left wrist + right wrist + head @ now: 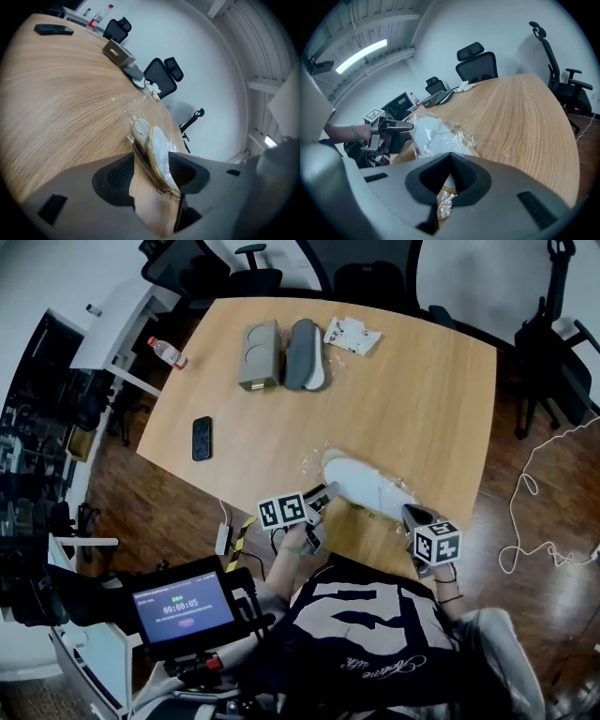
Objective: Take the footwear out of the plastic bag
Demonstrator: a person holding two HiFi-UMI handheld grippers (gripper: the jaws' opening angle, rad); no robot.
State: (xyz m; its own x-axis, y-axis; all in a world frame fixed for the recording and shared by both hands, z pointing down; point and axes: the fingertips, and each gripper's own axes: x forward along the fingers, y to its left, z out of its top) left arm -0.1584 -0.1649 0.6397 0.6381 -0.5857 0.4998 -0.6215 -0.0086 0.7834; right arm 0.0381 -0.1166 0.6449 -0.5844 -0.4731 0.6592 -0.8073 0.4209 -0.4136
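A white slipper [370, 486] inside a clear plastic bag [461, 138] lies at the near edge of the wooden table [412, 399]. My left gripper [319, 498] is at the slipper's left end. In the left gripper view its jaws [152, 171] stand open, with the end of the slipper [159, 150] and the bag's film [124, 105] between them and a gap at the left pad. My right gripper [417, 517] is at the bag's right end. There its jaws [449, 176] are shut on crinkled plastic, and the slipper [433, 133] lies just beyond them.
Two grey slippers [281, 354] lie side by side at the far side, beside a crumpled empty bag [352, 335]. A black phone [202, 438] lies at the left. A bottle [167, 352] stands on a side desk. Office chairs [375, 277] ring the table.
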